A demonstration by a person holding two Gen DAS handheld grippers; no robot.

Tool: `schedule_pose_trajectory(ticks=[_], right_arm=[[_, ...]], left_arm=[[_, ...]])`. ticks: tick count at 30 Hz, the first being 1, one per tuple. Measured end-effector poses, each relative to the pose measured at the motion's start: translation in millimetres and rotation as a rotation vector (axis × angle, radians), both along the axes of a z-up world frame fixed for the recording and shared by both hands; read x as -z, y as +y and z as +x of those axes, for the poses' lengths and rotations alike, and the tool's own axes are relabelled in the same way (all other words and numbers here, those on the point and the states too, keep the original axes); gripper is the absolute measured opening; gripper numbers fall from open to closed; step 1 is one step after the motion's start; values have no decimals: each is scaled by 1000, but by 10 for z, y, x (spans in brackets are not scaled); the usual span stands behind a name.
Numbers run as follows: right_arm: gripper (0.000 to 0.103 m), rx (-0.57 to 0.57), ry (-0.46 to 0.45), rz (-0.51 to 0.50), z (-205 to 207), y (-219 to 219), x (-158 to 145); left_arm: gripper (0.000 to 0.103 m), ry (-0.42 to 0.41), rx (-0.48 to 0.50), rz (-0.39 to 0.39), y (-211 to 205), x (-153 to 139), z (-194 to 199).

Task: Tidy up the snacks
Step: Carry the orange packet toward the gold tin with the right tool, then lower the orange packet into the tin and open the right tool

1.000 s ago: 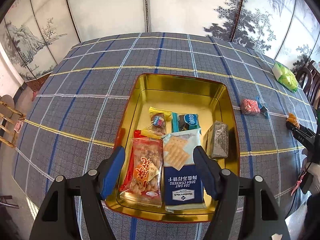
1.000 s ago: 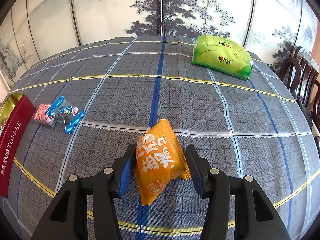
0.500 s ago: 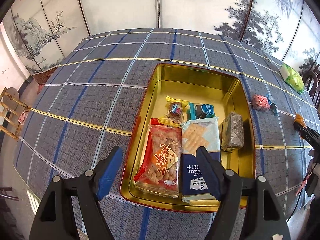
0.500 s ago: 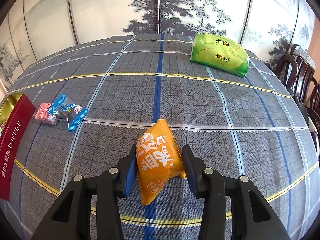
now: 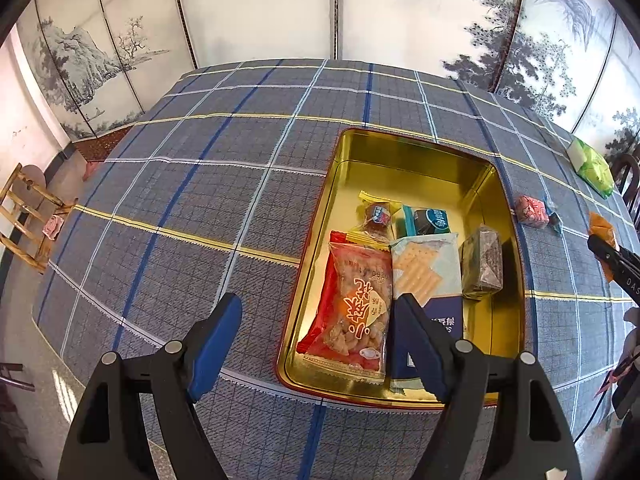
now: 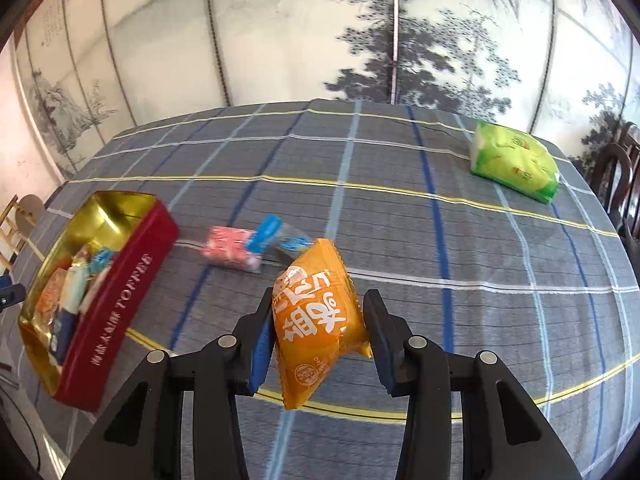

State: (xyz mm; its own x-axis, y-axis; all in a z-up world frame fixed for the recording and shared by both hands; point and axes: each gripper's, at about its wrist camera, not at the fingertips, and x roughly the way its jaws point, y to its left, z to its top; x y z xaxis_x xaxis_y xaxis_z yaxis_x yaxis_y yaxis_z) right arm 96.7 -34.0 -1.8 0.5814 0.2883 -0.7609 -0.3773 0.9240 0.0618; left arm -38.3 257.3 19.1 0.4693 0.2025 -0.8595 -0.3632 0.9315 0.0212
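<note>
A gold tin (image 5: 416, 160) with red outer walls holds several snacks: a red packet (image 5: 354, 304), a cracker pack (image 5: 430, 276), a dark bar (image 5: 482, 262) and two small candies. My left gripper (image 5: 318, 330) is open and empty, above the tin's near left edge. My right gripper (image 6: 318, 330) is shut on an orange snack packet (image 6: 316, 324) and holds it above the cloth. The tin also shows in the right wrist view (image 6: 120, 292), to the left. The right gripper shows at the right edge of the left wrist view (image 5: 608, 252).
A pink candy (image 6: 230, 250) and a blue-wrapped candy (image 6: 280, 238) lie on the checked tablecloth between the tin and the orange packet. A green pack (image 6: 514, 162) lies at the far right. Painted screens stand behind the table. A dark chair (image 6: 622, 184) is at the right.
My right gripper has lifted the orange packet off the cloth and swung left toward the tin. My left gripper has pulled back and shifted left, still open.
</note>
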Motion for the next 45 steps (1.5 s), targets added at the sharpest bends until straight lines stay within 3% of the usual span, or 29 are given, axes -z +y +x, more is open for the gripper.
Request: schedule_pose_trajectory(ticks=[10, 17, 28, 45], right_arm=[[44, -268, 8, 57, -485, 1045, -169], [44, -374, 19, 51, -689, 1486, -158], [44, -422, 44, 26, -764, 1764, -26], [44, -408, 97, 18, -757, 1819, 145]], left_arm=[[78, 11, -49, -3, 157, 20, -120], [79, 28, -86, -1, 283, 62, -225], [79, 28, -123, -2, 450, 63, -341], [79, 32, -174, -15, 622, 88, -492]])
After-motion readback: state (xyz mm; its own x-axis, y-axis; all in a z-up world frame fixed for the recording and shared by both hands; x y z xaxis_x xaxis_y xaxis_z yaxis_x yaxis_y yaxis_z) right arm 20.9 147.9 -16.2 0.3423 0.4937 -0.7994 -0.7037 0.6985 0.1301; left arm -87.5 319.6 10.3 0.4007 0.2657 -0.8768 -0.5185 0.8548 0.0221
